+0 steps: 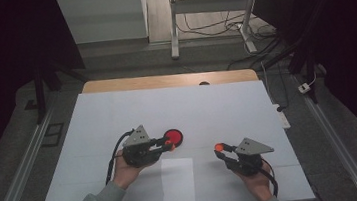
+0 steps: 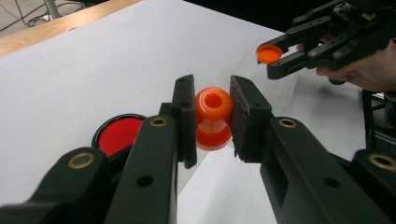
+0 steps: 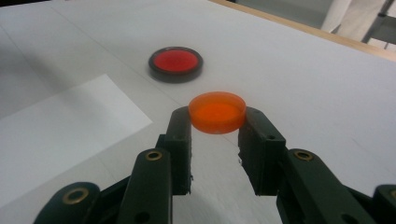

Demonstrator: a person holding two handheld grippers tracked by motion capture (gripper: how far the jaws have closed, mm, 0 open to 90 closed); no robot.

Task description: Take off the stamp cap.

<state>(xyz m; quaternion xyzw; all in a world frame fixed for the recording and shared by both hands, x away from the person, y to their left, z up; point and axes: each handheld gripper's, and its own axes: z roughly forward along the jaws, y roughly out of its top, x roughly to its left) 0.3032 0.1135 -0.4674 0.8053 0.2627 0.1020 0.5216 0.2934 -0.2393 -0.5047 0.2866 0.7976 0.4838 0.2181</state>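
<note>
The white-covered surface [image 1: 118,117] carries little: a loose paper sheet [image 1: 178,181] at six o'clock and a red disc in a black rim [image 1: 173,137] near the centre. At about seven o'clock the left tongs [image 1: 168,143] grip a small orange bottle [image 2: 213,116] by its sides, mouth open toward the other hand. At five o'clock the right tongs [image 1: 220,149] pinch its orange cap [image 3: 217,112] flat (likely to fit it on). Nothing lies between them.

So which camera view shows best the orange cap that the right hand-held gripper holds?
The right gripper view: the orange cap sits close, clamped at the jaw tips. The left gripper view shows it small and far; the high view, an orange dot.
</note>
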